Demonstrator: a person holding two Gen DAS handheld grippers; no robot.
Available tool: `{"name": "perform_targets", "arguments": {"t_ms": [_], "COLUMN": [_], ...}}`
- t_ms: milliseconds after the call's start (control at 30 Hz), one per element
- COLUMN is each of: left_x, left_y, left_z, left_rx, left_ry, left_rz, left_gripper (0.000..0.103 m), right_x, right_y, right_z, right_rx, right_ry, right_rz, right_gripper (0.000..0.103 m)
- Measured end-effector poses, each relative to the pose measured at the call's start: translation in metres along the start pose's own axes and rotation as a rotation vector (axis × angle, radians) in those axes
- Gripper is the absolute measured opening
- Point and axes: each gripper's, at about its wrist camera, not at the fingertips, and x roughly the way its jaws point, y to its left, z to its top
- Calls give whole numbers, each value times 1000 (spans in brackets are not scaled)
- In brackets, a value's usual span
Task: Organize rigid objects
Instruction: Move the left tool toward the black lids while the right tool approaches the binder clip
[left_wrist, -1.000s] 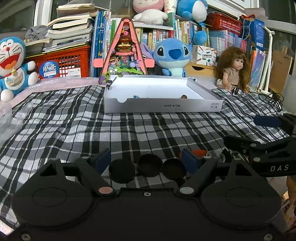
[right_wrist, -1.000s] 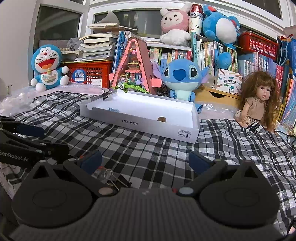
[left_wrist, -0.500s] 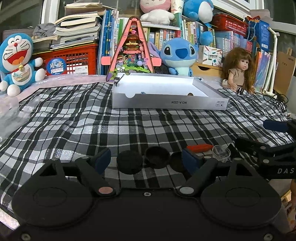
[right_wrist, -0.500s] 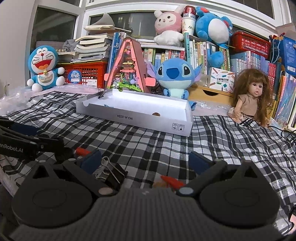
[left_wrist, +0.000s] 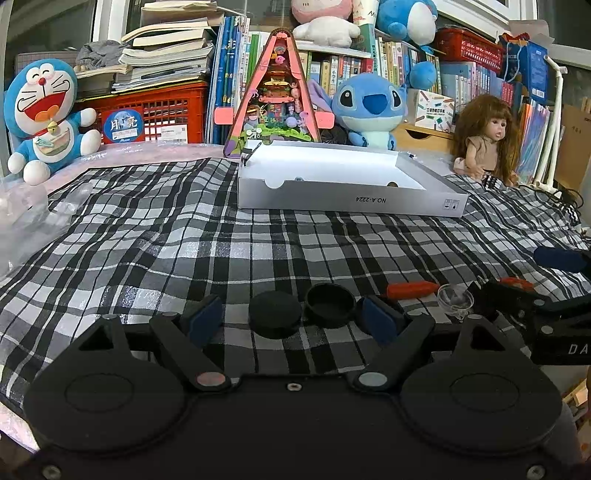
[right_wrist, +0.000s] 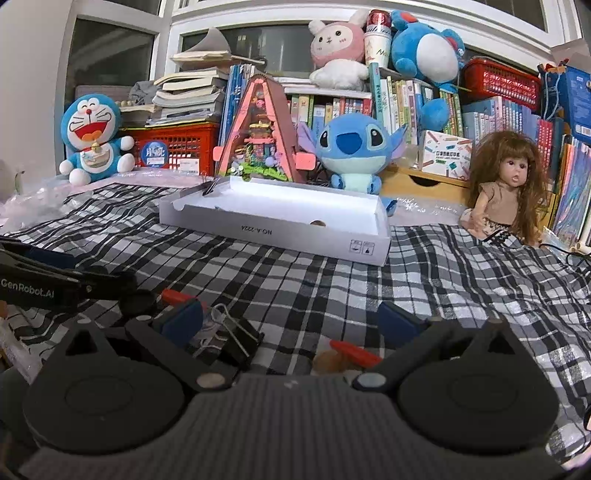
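Left wrist view: two black round caps (left_wrist: 275, 314) (left_wrist: 330, 305) lie on the checked cloth (left_wrist: 147, 236) between the wide-open jaws of the left gripper (left_wrist: 291, 319), untouched by its blue pads. Just right of them lie a red-handled tool (left_wrist: 412, 289) and a small clear cup (left_wrist: 455, 300). Farther back sits the white box (left_wrist: 347, 201), printed "NO.A-2224" upside down on its front wall. From the right wrist, the right gripper (right_wrist: 291, 321) also stands open, holding nothing; a black binder clip (right_wrist: 240, 341) lies by its left pad and a second red-handled piece (right_wrist: 354, 352), perhaps a pen, near its right. "GenRobot.AI" is lettered on the left gripper's side, "DA" on the right's. Behind the box sit a Stitch plush (right_wrist: 351, 151) and a doll (right_wrist: 506, 188).
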Motion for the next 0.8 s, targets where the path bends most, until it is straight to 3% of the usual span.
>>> {"name": "perform_targets", "arguments": {"t_ms": [467,667,800], "left_x": [0,-2,-3], "left_y": [1,3,7], "left_z": [-4,-5,-5], "left_rx": [0,-9,-28], "left_ry": [1,-3,-2], "left_rz": [-7,-7,-13], "left_gripper": [81,72,59], "right_x": [2,-1,-1], "right_y": [6,7,10], "right_z": [-3,-5,-6], "right_rx": [-8,-12,-30], "right_ry": [16,8,17], "right_rz": [18,33,56], "right_gripper": [103,101,93]}}
